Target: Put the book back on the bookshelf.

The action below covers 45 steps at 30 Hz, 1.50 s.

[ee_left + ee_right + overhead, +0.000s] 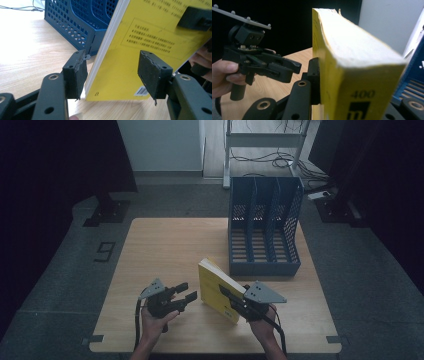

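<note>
1. While the yellow book (218, 289) stands on its lower edge on the near half of the wooden table (165, 245), we see the right gripper (226, 293) clamped on it, one black jaw flat against the cover and the spine end between the jaws.
2. In the right gripper view we look along the book (352, 62) from its spine end: the left jaw presses the yellow cover, and the page block rises tilted away from us toward the far side.
3. We find the left gripper (185, 295) just left of the book, its jaws spread wide and gripping nothing; no pad touches the cover.
4. In the left gripper view the book (140, 50) stands just beyond the two open pads (76, 75), its bottom corner with the barcode near the right pad, and the right gripper's jaw shows dark on the cover at the upper right.
5. We note that the book leans, its top edge nearer the left and far side, its foot on the table.
6. The blue file rack (265, 227) sits on the far right part of the table, just beyond the book, its three slots open toward the top.
7. Both hands (155, 320) come in from the near edge, each wrapped around its gripper's handle.
</note>
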Available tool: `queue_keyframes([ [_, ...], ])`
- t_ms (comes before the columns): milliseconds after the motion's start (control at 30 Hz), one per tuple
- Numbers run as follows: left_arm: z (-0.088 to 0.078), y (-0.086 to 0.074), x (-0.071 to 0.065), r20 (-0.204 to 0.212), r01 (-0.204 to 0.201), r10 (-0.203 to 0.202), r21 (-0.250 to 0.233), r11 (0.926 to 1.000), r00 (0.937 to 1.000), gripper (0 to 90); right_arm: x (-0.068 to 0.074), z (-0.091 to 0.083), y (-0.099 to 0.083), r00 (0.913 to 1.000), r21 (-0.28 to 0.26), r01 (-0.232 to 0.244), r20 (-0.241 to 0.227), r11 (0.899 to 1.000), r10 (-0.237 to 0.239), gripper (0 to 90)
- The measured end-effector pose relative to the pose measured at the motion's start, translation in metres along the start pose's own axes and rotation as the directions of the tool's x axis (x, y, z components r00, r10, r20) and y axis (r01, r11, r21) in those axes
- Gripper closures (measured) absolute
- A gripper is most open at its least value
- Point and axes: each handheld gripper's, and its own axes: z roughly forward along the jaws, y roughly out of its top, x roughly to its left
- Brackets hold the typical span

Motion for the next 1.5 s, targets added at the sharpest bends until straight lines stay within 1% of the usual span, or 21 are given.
queue_keyframes([
  [133,0.001,0.0,0.001,0.004,0.006,-0.006,0.014,0.9999,1.0,39.9,-0.002,-0.004,0.003,0.9999,-0.012,-0.003,0.014,1.0,0.003,74.5],
  [167,0.002,-0.001,0.001,0.006,0.008,-0.009,0.024,0.9997,0.9999,39.7,-0.002,-0.005,0.003,0.9999,-0.014,-0.002,0.015,1.0,0.003,74.5],
  [467,0.003,-0.002,0.002,0.0,0.015,-0.015,0.038,0.9992,0.9999,39.3,-0.007,-0.014,0.007,0.9987,-0.031,-0.015,0.048,0.999,0.016,74.5],
  [600,0.004,-0.003,0.003,-0.002,0.019,-0.019,0.048,0.9987,0.9998,38.7,-0.009,-0.018,0.009,0.9978,-0.047,-0.017,0.063,0.999,0.02,74.5],
  [800,0.005,-0.003,0.003,0.001,0.028,-0.028,0.053,0.9982,0.9996,38.6,-0.011,-0.024,0.013,0.9972,-0.065,-0.02,0.07,0.998,0.024,74.5],
  [1100,0.006,-0.003,0.003,0.008,0.04,-0.04,0.062,0.9973,0.9992,38.3,-0.016,-0.031,0.016,0.995,-0.085,-0.026,0.094,0.996,0.033,74.5],
  [1300,0.007,-0.004,0.004,0.007,0.041,-0.042,0.077,0.9962,0.9991,38.1,-0.018,-0.035,0.018,0.9938,-0.097,-0.035,0.102,0.995,0.045,74.5],
  [1500,0.007,-0.005,0.006,0.0,0.046,-0.047,0.092,0.9947,0.9989,38.0,-0.02,-0.037,0.02,0.9937,-0.102,-0.031,0.104,0.994,0.042,74.5],
])
